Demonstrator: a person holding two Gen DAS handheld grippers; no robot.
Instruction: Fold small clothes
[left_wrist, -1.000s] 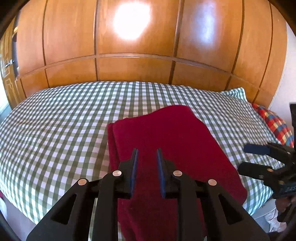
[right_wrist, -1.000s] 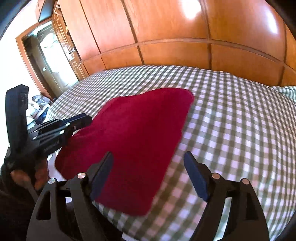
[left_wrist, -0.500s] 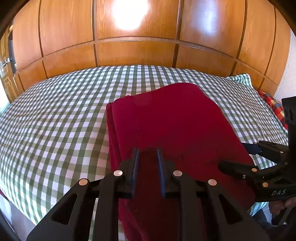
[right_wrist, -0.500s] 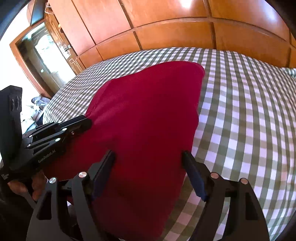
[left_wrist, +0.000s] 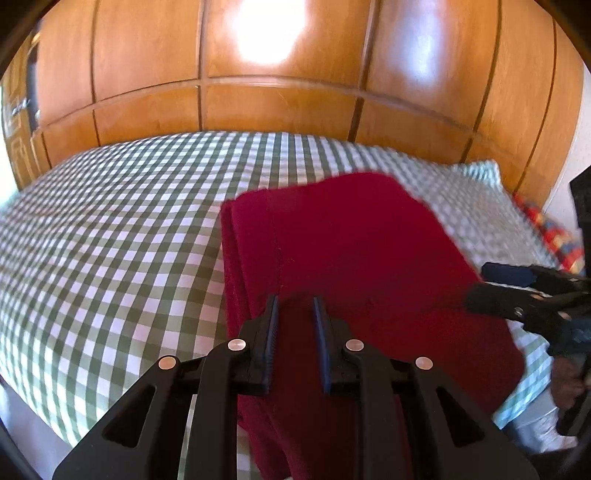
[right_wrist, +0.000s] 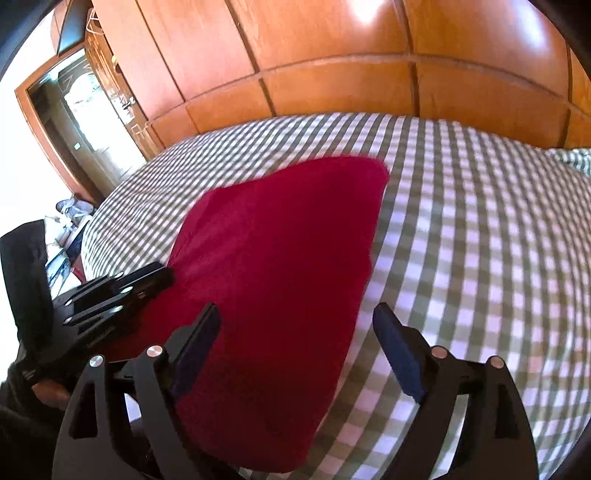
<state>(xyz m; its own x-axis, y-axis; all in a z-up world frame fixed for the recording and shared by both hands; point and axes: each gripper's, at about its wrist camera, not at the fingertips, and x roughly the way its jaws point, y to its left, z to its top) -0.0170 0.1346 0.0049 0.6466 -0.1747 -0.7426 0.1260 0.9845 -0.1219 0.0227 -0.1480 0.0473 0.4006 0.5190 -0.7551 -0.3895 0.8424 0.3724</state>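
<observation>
- Left wrist view: the left gripper points down at a folded dark red garment lying flat on the green-and-white checked bed cover. Its jaws stand narrowly apart with a clear gap; the red cloth shows through the gap, and no cloth is pinched between the blue pads.
- Left wrist view: the garment's left edge shows stacked folded layers; its near end hangs over the bed's front edge.
- Left wrist view: the right gripper enters from the right, its tips at the garment's right edge. Behind the bed stands a panelled wooden wall; a multicoloured checked cloth lies at the far right.
- Right wrist view: the right gripper has its jaws wide apart, having just opened further; the garment's right margin and some bed cover lie under the gap, and neither pad presses on cloth.
- Right wrist view: the red garment lies on the bed cover, with the left gripper at its left edge. A doorway opens at the left.
</observation>
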